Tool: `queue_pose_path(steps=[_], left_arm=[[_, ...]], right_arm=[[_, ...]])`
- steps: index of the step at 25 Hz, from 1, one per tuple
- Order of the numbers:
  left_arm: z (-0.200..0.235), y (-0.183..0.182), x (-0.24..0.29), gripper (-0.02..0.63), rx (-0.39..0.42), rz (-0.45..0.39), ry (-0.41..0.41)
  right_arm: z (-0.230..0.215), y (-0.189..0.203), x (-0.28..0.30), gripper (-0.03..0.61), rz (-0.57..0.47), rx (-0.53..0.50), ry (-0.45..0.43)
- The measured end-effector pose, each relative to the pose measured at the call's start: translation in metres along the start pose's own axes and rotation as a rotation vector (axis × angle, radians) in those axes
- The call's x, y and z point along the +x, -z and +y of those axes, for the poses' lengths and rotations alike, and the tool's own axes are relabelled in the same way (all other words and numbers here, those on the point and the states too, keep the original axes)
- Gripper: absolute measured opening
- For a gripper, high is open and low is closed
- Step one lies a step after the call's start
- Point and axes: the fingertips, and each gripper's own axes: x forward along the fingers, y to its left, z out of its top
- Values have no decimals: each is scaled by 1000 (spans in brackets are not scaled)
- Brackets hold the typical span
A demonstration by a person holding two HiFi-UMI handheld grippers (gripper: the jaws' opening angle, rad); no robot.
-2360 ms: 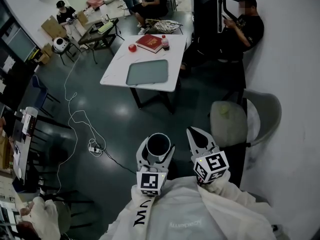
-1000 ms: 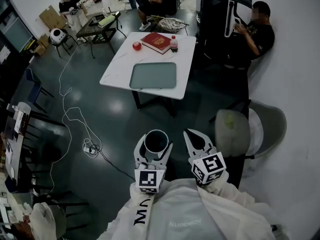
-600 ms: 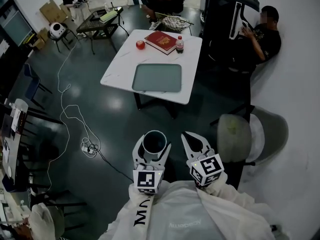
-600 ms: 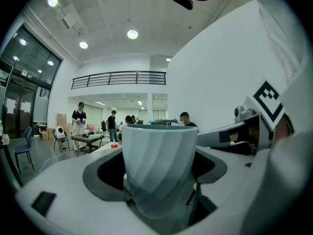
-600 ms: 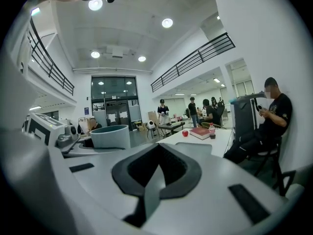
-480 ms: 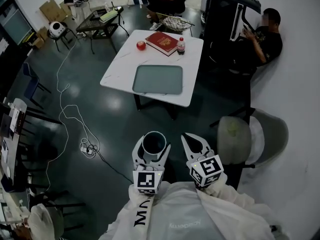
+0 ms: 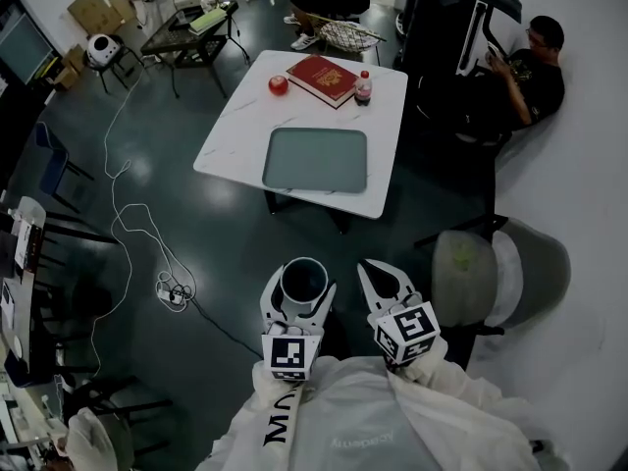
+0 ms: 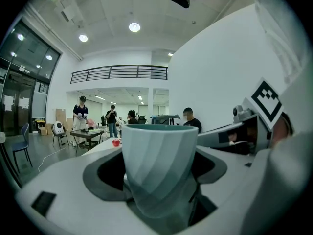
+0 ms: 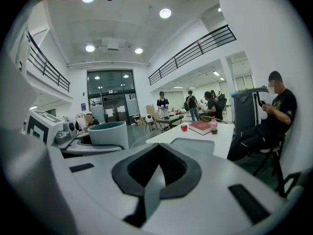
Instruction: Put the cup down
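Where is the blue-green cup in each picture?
Head view: cup low centre, held by the left gripper.
Left gripper view: dead centre, between the jaws.
Right gripper view: left of middle.
Shared landmark: red apple on the white table.

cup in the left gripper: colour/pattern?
The cup is pale teal-grey with slanted swirl bands, lighter and darker. Clearest in the left gripper view.
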Motion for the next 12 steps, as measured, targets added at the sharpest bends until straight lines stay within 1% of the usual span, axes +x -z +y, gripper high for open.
queue_pose_path(steps=[4, 12], left_arm=[[16, 3, 16, 397, -7, 21, 8], [48, -4, 48, 397, -4, 36, 26]], right_arm=[[-6, -2, 21, 5, 15, 9, 8], [-15, -15, 61, 6, 23, 21, 19]])
